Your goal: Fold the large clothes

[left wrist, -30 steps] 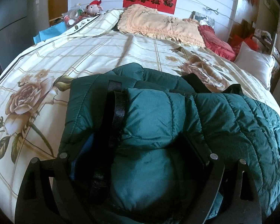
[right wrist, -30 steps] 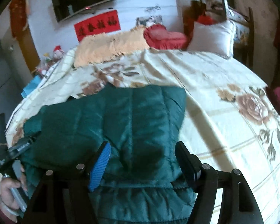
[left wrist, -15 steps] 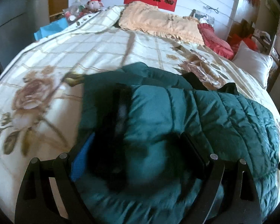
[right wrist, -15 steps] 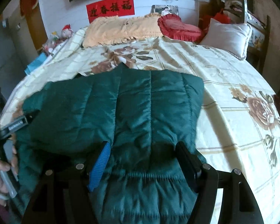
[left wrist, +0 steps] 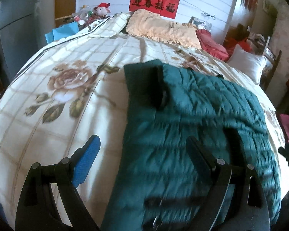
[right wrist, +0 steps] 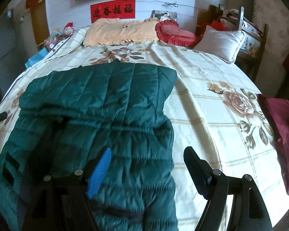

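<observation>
**Green jacket lies folded on the bed, both tools loose**

The left hand-held gripper [left wrist: 142, 157] hangs over the left edge of the dark green quilted jacket [left wrist: 192, 119], its jaws wide apart and gripping nothing. The jacket lies folded on the floral bed cover [right wrist: 212, 115], nearer the foot than the peach pillow [right wrist: 121, 31]. Over the jacket's right edge, the right hand-held gripper [right wrist: 148, 165] has its jaws opening, the fabric below them unclamped.

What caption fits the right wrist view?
Right gripper opening over a green jacket lying on a floral bedspread.
</observation>
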{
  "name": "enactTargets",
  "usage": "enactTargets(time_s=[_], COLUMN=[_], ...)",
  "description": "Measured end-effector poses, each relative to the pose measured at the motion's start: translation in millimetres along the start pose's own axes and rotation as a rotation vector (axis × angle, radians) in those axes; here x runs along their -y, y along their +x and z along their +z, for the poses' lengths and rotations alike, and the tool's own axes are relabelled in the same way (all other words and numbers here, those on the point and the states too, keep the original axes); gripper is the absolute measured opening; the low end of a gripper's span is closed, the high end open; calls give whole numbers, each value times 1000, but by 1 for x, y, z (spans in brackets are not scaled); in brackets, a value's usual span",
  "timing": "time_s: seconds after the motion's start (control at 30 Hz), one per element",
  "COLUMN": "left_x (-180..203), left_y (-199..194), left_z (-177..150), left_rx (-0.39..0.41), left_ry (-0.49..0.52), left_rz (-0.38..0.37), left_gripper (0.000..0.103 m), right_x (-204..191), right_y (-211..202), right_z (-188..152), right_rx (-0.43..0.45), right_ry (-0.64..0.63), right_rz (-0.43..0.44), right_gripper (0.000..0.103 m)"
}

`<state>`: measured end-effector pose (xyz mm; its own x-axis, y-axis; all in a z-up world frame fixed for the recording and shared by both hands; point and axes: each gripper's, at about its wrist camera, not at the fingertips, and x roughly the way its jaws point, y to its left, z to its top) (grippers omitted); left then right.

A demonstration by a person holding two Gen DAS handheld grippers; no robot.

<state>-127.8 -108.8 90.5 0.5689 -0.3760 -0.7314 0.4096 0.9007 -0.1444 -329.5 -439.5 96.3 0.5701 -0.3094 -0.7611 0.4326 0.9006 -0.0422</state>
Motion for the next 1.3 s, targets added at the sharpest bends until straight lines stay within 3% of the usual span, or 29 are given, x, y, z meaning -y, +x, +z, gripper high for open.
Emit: enactTargets(time_s=[0.5, 1.0, 1.3], left_x=[-34, -54, -59], left_y=[-44, -60, -59], left_z=[-69, -108, -128], left_rx=[-60, -158, -261], left_ry=[4, -46, -57], left_rz=[-2, -70, -91], left_gripper=[90, 90, 90], right_x=[-25, -9, 39], right_y=[-39, -61, -75], right_z=[-48, -92, -127], right_rx=[-1, -64, -177], right_ry=[-48, -50, 87], right_rz=[4, -1, 128], right_gripper=[76, 76, 81])
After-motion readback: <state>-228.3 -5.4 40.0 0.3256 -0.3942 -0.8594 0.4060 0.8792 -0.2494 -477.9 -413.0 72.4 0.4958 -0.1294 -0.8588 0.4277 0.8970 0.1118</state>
